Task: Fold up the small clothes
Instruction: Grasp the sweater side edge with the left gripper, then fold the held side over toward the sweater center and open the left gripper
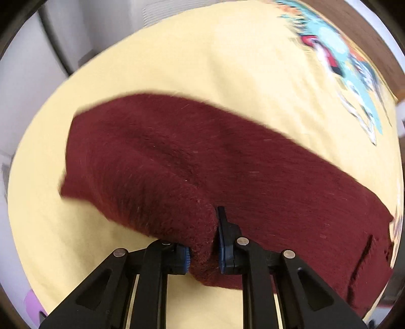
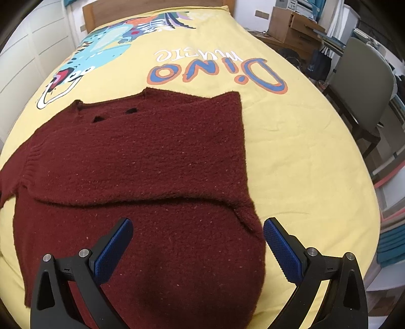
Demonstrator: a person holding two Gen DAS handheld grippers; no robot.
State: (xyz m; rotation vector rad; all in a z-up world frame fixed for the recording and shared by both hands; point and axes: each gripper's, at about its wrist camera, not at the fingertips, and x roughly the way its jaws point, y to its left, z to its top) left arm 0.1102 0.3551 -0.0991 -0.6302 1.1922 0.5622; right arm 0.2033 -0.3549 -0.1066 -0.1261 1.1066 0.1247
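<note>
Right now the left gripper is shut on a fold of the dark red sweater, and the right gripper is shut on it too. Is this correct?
Not quite. The left gripper is shut on the dark red sweater, but the right gripper is open above it, gripping nothing, as the right wrist view shows.

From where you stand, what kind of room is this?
Probably a bedroom: a bed with a wooden headboard, a yellow dinosaur bedspread under the maroon sweater, and a chair beside it.
</note>
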